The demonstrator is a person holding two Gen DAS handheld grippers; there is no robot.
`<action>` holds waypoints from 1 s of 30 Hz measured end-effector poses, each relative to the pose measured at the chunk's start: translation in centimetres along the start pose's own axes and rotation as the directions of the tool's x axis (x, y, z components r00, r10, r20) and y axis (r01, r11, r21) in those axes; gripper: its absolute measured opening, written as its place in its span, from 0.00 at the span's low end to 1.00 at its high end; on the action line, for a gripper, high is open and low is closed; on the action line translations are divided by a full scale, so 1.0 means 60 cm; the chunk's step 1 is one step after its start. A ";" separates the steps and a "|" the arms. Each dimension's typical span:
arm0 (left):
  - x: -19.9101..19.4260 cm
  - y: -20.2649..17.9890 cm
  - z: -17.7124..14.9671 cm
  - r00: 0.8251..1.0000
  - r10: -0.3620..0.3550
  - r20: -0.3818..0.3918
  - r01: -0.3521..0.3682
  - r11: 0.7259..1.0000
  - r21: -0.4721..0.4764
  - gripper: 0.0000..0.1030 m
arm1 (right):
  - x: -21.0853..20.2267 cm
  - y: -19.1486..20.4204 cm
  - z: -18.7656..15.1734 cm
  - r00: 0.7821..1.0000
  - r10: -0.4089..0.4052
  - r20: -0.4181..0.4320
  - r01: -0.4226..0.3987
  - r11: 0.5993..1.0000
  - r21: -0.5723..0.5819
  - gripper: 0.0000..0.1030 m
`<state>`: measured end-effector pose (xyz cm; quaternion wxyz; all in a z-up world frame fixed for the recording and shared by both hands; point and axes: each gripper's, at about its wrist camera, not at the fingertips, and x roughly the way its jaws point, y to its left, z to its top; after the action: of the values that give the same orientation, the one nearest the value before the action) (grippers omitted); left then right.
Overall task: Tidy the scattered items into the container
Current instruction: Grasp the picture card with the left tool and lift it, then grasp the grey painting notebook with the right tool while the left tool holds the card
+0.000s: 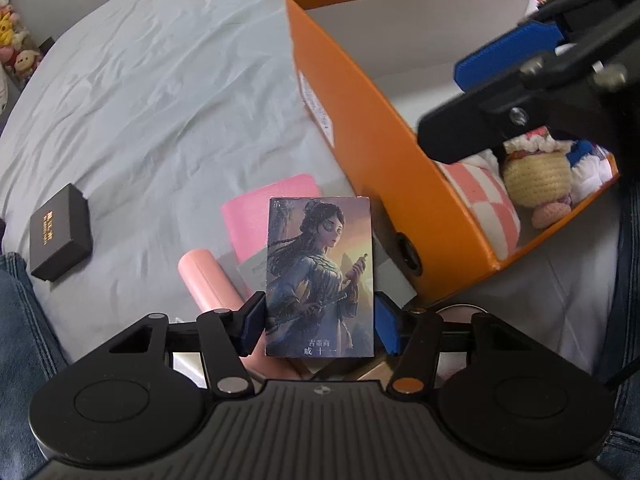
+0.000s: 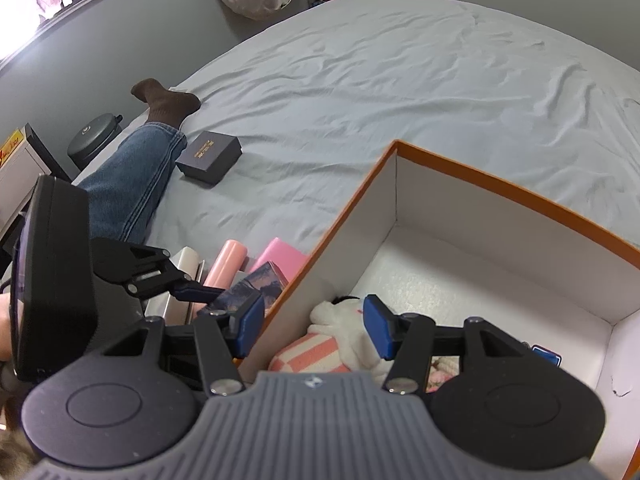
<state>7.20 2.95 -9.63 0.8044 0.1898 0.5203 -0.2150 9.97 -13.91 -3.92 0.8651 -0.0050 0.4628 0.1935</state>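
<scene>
While the left gripper point(image 1: 320, 326) has its blue pads squeezed on both side edges of the illustrated card box point(image 1: 320, 276), that box stands upright just beside the orange box point(image 1: 360, 128); right gripper point(image 2: 314, 330) hangs spread wide over the plush toys point(image 2: 340, 320) inside, gripping nothing; black box point(image 1: 60, 232) sits well apart on the sheet point(image 1: 160, 80).

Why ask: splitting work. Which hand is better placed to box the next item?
Left: the left gripper clasps the illustrated card box beside the orange cardboard box; the right gripper hangs open over it.
</scene>
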 end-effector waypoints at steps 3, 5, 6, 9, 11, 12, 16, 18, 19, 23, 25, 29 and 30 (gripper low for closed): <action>-0.009 0.010 0.000 1.000 0.006 0.013 -0.006 1.000 -0.028 0.63 | 0.002 0.005 0.003 1.000 0.004 0.000 -0.004 0.999 -0.036 0.54; -0.017 0.021 -0.001 1.000 0.013 0.024 -0.012 0.998 -0.056 0.63 | 0.004 0.009 0.006 1.000 0.006 0.004 -0.006 0.997 -0.082 0.54; -0.021 0.028 -0.001 1.000 0.011 0.029 -0.009 0.997 -0.075 0.63 | 0.005 0.011 0.008 1.000 0.004 0.005 -0.004 0.995 -0.102 0.54; -0.034 0.053 -0.003 0.999 -0.005 0.047 0.012 0.990 -0.139 0.63 | 0.007 0.017 0.016 1.000 0.006 0.011 -0.004 0.986 -0.165 0.54; -0.045 0.068 -0.004 0.998 -0.008 0.061 0.018 0.985 -0.172 0.63 | 0.008 0.024 0.022 1.000 0.012 0.015 -0.009 0.977 -0.211 0.54; -0.051 0.074 -0.005 0.998 -0.004 0.068 0.017 0.983 -0.184 0.63 | 0.009 0.028 0.024 1.000 0.019 0.020 -0.014 0.972 -0.235 0.54; -0.078 0.091 -0.013 0.996 0.019 0.088 0.000 0.978 -0.208 0.63 | 0.020 0.049 0.038 0.999 0.050 0.001 -0.047 0.936 -0.350 0.54; -0.085 0.099 -0.017 0.996 0.018 0.082 0.000 0.978 -0.211 0.63 | 0.032 0.065 0.047 0.998 0.063 -0.032 -0.071 0.901 -0.428 0.55; -0.089 0.100 -0.020 0.997 0.015 0.075 0.001 0.977 -0.214 0.63 | 0.038 0.073 0.051 0.996 0.070 -0.055 -0.088 0.882 -0.463 0.55; -0.094 0.111 -0.033 0.998 0.033 0.059 -0.018 0.972 -0.233 0.63 | 0.077 0.108 0.068 0.975 0.083 -0.205 -0.189 0.793 -0.578 0.56; -0.096 0.119 -0.039 0.997 0.041 0.060 -0.024 0.965 -0.259 0.63 | 0.107 0.123 0.074 0.952 0.062 -0.301 -0.244 0.749 -0.616 0.56; -0.094 0.126 -0.048 0.997 0.055 0.053 -0.039 0.963 -0.267 0.63 | 0.163 0.146 0.082 0.917 -0.012 -0.400 -0.285 0.681 -0.675 0.56; -0.093 0.126 -0.050 0.997 0.059 0.050 -0.044 0.963 -0.267 0.63 | 0.175 0.150 0.083 0.907 -0.027 -0.421 -0.296 0.670 -0.681 0.57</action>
<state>7.00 11.65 -5.05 0.8426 0.0876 0.5158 -0.1278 16.10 -1.17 -8.00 0.6607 -0.3539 0.5107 0.4212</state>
